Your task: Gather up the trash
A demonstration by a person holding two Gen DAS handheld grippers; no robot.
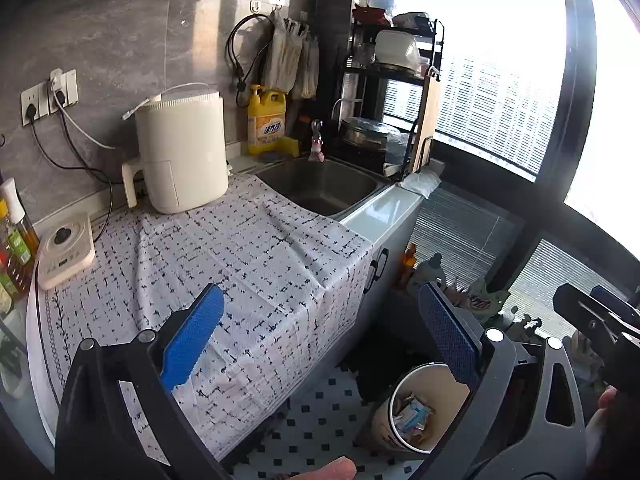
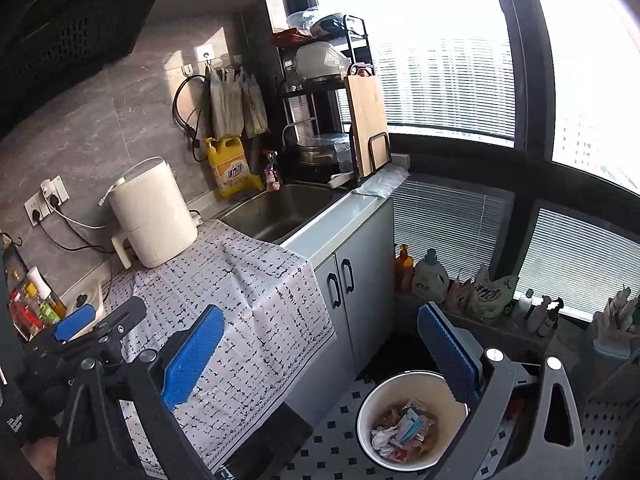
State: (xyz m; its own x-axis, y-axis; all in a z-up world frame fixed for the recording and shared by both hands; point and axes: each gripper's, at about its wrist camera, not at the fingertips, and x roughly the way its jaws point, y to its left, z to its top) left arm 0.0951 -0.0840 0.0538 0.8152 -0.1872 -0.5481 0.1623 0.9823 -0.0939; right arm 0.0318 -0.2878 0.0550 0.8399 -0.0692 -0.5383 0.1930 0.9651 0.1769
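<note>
The left gripper (image 1: pixel 320 340) hangs with its blue pads wide apart and nothing between them, one pad over the patterned cloth (image 1: pixel 224 264) and the other over the bin (image 1: pixel 416 408). The bin stands on the tiled floor (image 1: pixel 320 420) beside the counter and holds crumpled paper and wrappers (image 1: pixel 412 416). On the cloth sits a cream air fryer (image 1: pixel 184 152), just left of the sink (image 1: pixel 320 188). A yellow detergent jug (image 1: pixel 267 120) stands behind the sink against the wall. A dish rack (image 1: pixel 392 92) rises to the right of the sink, with a cutting board (image 1: pixel 426 120) upright at its side. The right gripper (image 1: pixel 596 312) shows at the right edge, its state unclear.
</note>
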